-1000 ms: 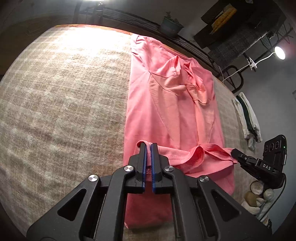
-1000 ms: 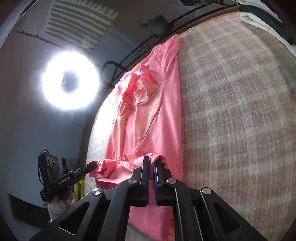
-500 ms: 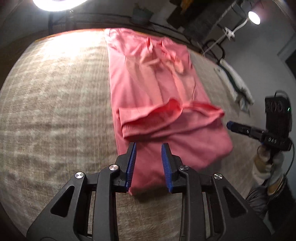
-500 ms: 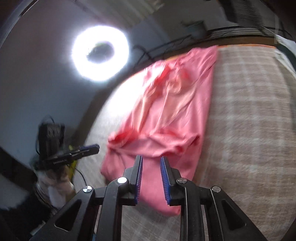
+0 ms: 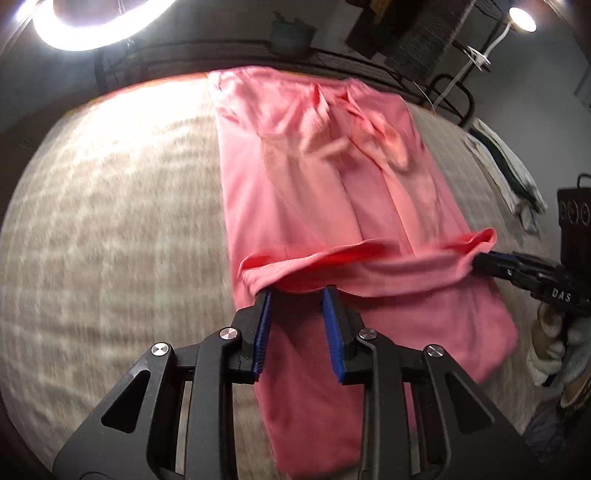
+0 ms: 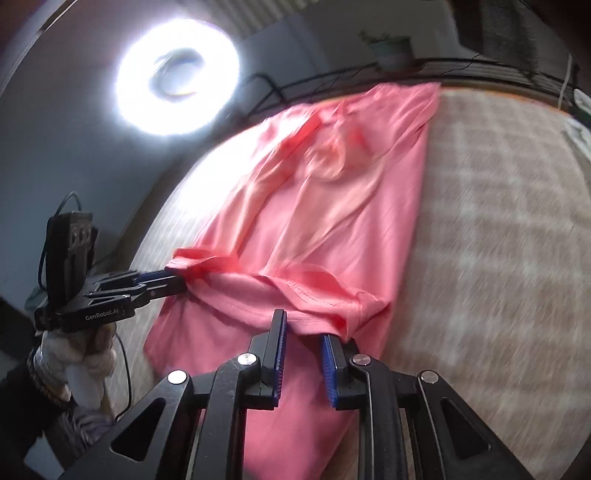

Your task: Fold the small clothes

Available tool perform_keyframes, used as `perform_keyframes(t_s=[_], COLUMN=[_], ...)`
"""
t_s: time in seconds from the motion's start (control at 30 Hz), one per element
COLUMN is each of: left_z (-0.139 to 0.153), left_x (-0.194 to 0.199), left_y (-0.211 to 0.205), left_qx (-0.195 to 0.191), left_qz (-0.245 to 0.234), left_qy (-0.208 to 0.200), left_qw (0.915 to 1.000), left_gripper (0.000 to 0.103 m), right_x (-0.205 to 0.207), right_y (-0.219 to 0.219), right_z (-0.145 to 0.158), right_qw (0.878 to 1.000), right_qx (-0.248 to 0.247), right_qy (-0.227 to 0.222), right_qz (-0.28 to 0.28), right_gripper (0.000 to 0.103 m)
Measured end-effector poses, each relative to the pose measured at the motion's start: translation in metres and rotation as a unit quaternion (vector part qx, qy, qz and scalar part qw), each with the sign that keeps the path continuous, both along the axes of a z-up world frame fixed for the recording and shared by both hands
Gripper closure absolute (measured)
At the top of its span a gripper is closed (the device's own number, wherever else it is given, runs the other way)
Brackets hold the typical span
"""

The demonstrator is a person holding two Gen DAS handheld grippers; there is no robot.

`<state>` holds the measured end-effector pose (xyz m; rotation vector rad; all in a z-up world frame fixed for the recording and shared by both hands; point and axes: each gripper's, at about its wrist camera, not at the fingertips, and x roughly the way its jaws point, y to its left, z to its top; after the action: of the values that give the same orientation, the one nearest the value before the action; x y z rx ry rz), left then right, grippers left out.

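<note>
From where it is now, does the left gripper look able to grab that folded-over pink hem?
Probably yes. The left gripper is open, its fingers right at the folded hem of the pink shirt, with nothing between them. The right gripper is at the hem's other end, out of its way.

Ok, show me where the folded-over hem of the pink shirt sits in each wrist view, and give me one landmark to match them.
Left wrist view: the folded-over hem runs across the centre, just beyond the open left gripper.
Right wrist view: the hem crosses the lower centre, just beyond the open right gripper.
Shared landmark: the ring light, top left in both views.
</note>
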<state>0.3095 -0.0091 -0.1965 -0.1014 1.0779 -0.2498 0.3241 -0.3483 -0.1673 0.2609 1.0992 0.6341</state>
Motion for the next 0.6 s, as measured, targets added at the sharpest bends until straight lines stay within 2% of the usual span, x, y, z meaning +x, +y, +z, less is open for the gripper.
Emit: perform_keyframes(t_s=[0.1, 0.23, 0.37, 0.6], left_z=[0.001, 0.001, -0.001, 0.0], left_x=[0.018, 0.032, 0.043, 0.076], left_y=[0.007, 0.024, 0.035, 0.045], left_qx=[0.015, 0.012, 0.012, -0.004], left_qz=[0.016, 0.036, 0.043, 0.048], left_qy=[-0.014, -0.019, -0.021, -0.031], left_qw=[0.9997, 0.9991, 0.9988, 0.9983], left_gripper=[0.076, 0.076, 0.076, 0.076], right_x=[0.013, 0.022, 0.028, 0.071], right_y=[-0.009, -0.026, -0.044, -0.06], right_z=[-0.002, 0.001, 0.009, 0.007], right_qw=[1.0, 0.999, 0.998, 0.996], right_qx=[-0.01, -0.018, -0.011, 0.001], right_qy=[-0.008, -0.012, -0.023, -0.024], right_qz=[-0.024, -0.046, -0.061, -0.088], right_gripper=[0.084, 0.084, 0.073, 0.064])
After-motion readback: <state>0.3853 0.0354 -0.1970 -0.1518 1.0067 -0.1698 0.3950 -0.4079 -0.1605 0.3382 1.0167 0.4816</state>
